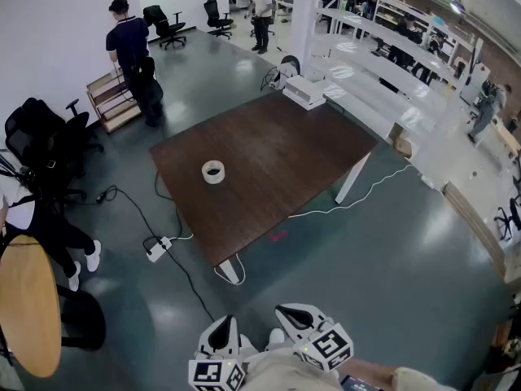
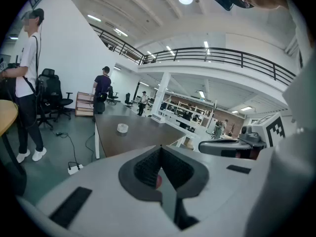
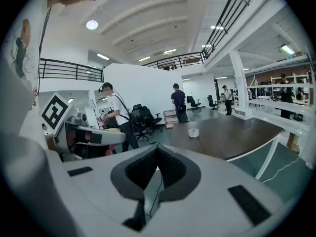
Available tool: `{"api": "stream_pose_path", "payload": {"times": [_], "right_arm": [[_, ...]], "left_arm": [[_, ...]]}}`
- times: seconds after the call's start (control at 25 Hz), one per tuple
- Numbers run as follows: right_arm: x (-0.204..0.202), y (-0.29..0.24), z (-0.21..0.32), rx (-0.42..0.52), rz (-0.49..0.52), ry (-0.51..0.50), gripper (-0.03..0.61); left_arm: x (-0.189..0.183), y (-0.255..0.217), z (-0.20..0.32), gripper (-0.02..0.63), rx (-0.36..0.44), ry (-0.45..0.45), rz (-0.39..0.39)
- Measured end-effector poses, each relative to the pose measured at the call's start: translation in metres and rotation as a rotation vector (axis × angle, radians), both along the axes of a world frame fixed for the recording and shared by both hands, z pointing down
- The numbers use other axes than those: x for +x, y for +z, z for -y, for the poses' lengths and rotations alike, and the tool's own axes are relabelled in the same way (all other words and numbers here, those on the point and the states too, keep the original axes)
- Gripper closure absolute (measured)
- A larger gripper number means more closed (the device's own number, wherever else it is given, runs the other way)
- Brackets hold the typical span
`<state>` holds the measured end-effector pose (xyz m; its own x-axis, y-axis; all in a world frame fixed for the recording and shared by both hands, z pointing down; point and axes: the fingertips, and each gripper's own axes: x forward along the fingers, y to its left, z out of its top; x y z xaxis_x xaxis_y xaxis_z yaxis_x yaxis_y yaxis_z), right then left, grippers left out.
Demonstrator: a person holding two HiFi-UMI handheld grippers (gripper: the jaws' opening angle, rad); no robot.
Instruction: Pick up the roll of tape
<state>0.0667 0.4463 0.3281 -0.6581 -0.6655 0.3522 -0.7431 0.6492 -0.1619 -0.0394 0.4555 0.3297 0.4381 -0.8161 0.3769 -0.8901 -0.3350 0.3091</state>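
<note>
The roll of tape [image 1: 213, 171] is a pale ring lying flat on the dark brown table [image 1: 277, 161], near the table's left side. In the head view both grippers sit at the bottom edge, well short of the table: the left gripper [image 1: 224, 324] and the right gripper [image 1: 286, 310] are side by side above the floor. In the left gripper view the tape [image 2: 122, 128] is small and far ahead, and the left gripper [image 2: 160, 147] has its jaws together with nothing between them. In the right gripper view, the right gripper [image 3: 158, 146] also looks shut and empty, with the tape [image 3: 193, 132] far off.
A white box [image 1: 304, 92] sits on the table's far corner. A power strip [image 1: 157, 248] and cables lie on the floor by the table's near left. A round wooden table [image 1: 28, 304] and office chairs [image 1: 41, 133] stand at the left, with people beyond and white shelving [image 1: 383, 72] at the right.
</note>
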Motion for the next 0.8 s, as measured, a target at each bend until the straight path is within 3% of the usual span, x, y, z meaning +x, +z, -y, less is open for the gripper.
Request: {"api": "stream_pose_path", "payload": {"times": [0.48, 0.68, 0.8], "right_arm": [[0.037, 0.007, -0.028, -0.021, 0.007, 0.063, 0.572], [0.048, 0.016, -0.015, 0.020, 0.011, 0.074, 0.571], [0.067, 0.003, -0.006, 0.036, -0.008, 0.056, 0.571]], "left_arm": [[0.023, 0.011, -0.029, 0.607, -0.055, 0.022, -0.011], [0.017, 0.003, -0.008, 0.607, 0.063, -0.003, -0.021], [0.025, -0.023, 0.001, 0.607, 0.084, -0.055, -0.036]]}}
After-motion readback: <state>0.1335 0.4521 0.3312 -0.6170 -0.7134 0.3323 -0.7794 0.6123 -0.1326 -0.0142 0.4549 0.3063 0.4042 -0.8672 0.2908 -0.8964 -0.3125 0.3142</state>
